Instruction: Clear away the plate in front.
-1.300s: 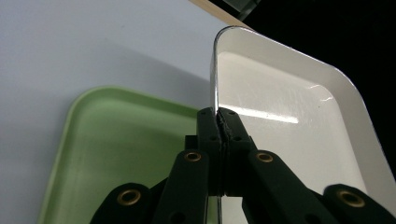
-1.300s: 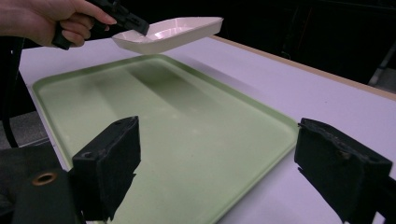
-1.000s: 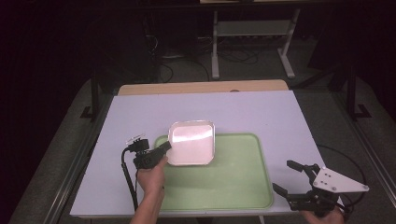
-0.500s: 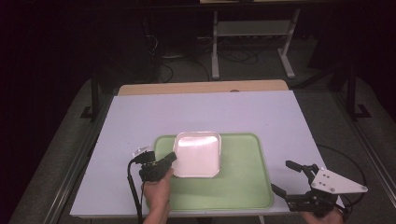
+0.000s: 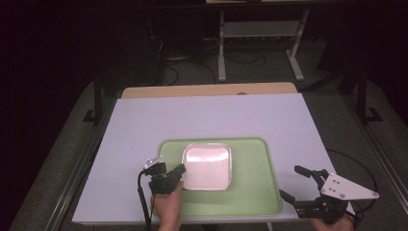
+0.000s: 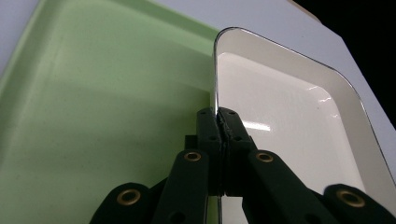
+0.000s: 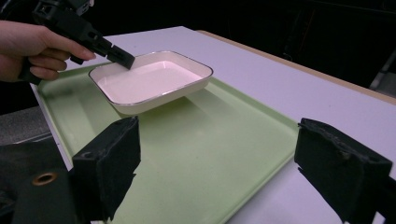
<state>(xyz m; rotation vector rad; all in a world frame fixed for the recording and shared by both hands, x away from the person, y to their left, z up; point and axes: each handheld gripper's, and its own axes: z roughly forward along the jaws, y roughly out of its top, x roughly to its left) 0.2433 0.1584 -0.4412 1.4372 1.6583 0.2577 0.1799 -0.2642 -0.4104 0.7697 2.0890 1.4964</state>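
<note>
White table [image 5: 144,130], one green tray [image 5: 255,192], one dish [image 5: 208,166]

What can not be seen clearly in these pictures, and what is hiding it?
- Whether the white dish rests on the green tray or is lifted: its underside is hidden, all views.
- Dish rim in the left gripper: covered by the fingers.
- Right gripper handle: cut off by the high view's bottom edge.
</note>
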